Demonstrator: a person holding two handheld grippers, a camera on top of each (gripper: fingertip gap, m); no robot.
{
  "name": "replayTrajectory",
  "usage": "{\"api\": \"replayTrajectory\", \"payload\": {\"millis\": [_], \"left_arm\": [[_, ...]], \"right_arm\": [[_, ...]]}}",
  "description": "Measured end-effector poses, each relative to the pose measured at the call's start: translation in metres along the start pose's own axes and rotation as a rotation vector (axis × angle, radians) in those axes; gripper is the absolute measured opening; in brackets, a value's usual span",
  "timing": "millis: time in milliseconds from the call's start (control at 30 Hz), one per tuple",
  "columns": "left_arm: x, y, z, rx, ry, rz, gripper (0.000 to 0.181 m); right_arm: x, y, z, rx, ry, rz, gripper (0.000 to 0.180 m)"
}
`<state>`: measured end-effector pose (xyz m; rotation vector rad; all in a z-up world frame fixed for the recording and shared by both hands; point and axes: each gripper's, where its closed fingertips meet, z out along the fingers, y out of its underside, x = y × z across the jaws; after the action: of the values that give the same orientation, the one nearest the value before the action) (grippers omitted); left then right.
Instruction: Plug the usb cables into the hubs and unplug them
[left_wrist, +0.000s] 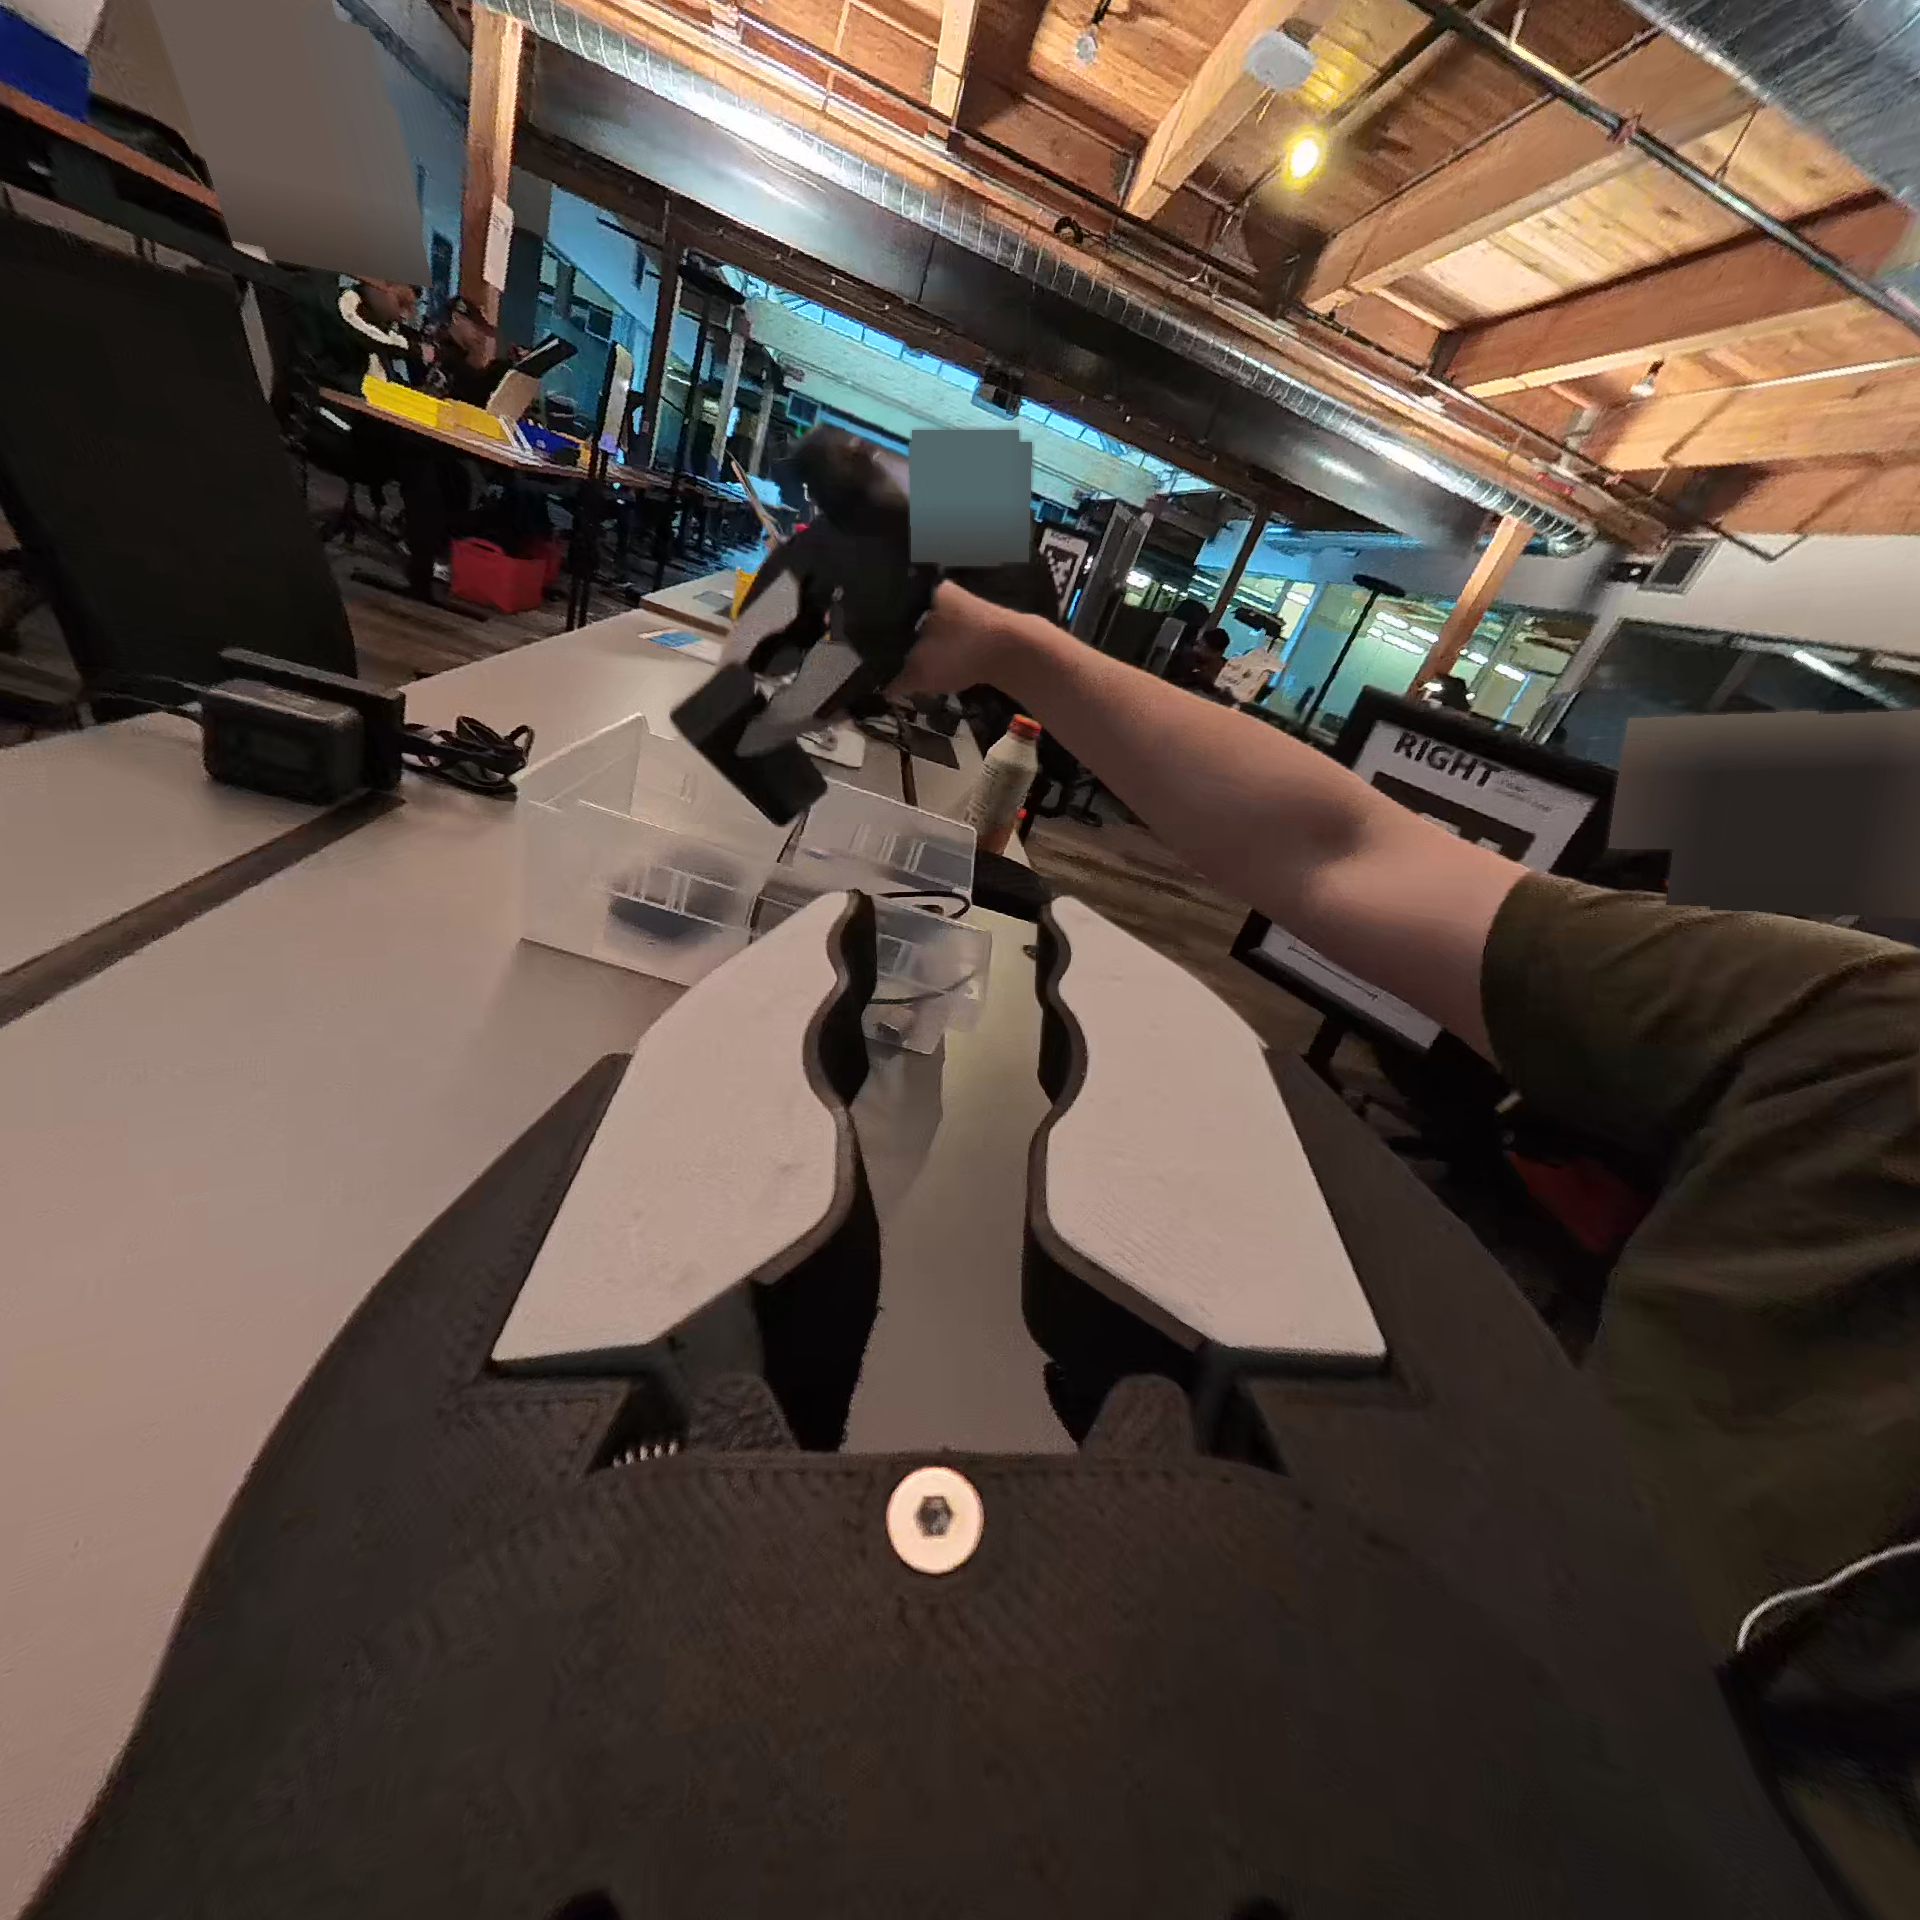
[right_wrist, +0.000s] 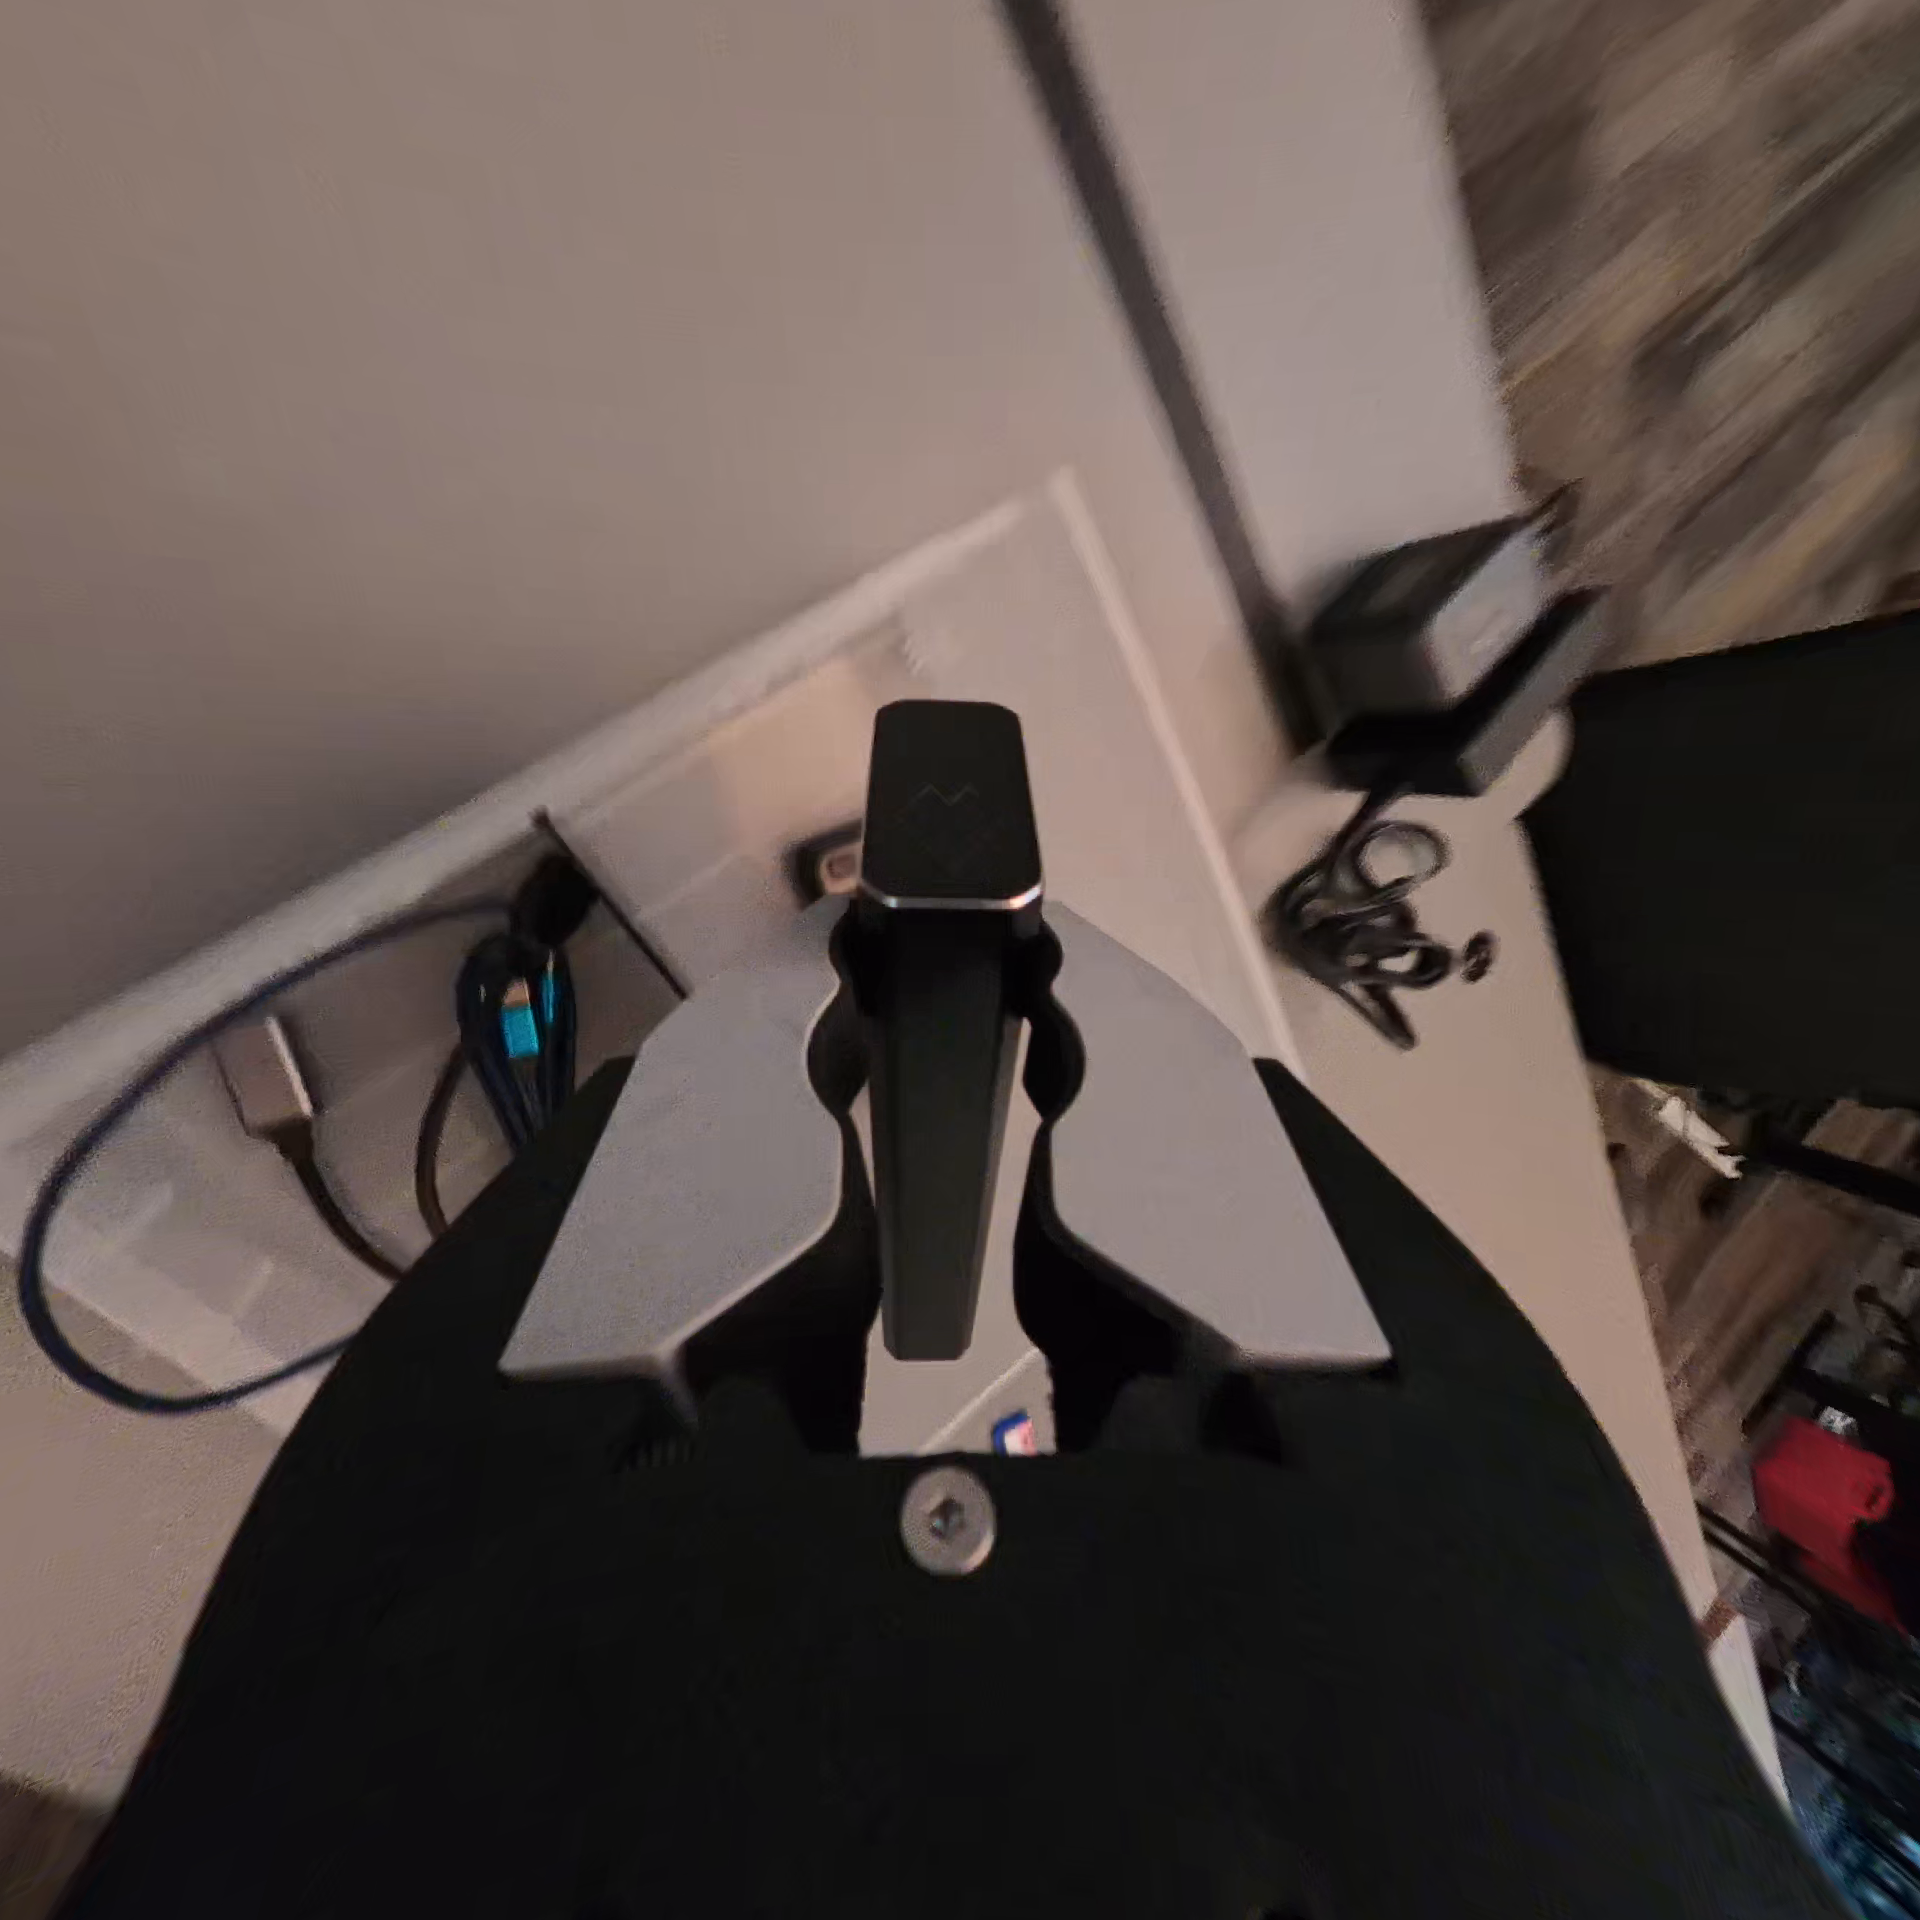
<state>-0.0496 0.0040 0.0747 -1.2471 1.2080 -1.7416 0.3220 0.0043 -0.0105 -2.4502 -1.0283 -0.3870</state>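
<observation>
My right gripper (right_wrist: 945, 940) is shut on a black USB hub (right_wrist: 948, 810), which sticks out past the fingertips above the table. In the left wrist view the right gripper (left_wrist: 752, 700) is raised over the clear bins with the hub (left_wrist: 769, 784) pointing down. Under it, a clear bin (right_wrist: 727, 727) holds a blue cable (right_wrist: 125, 1164), a teal plug (right_wrist: 516, 1023) and a silver plug (right_wrist: 265, 1070). My left gripper (left_wrist: 948, 935) is open and empty, low over the table, just short of the clear bins (left_wrist: 644, 852).
A black power adapter (left_wrist: 296, 732) and a coiled black cable (left_wrist: 468, 748) lie at the far left of the grey table (left_wrist: 312, 1039). A bottle (left_wrist: 1003, 779) stands behind the bins. A person's forearm (left_wrist: 1247, 821) crosses the right side. The table edge drops off to the right. About 40 centimetres separates my left fingertips from my right.
</observation>
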Motion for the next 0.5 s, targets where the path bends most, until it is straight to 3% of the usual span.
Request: {"api": "replayTrajectory", "payload": {"millis": [167,400,500], "left_arm": [[0.003,-0.004,0.001,-0.017,-0.040,0.042,0.027],[0.016,0.009,0.019,-0.073,0.016,0.049,0.027],[0.017,0.013,0.021,-0.099,0.018,0.058,0.028]], "right_arm": [[-0.012,0.035,0.050,-0.208,-0.159,-0.085,0.028],[-0.049,0.047,0.088,-0.302,-0.452,-0.082,0.029],[-0.057,0.049,0.101,-0.308,-0.494,-0.066,0.030]]}}
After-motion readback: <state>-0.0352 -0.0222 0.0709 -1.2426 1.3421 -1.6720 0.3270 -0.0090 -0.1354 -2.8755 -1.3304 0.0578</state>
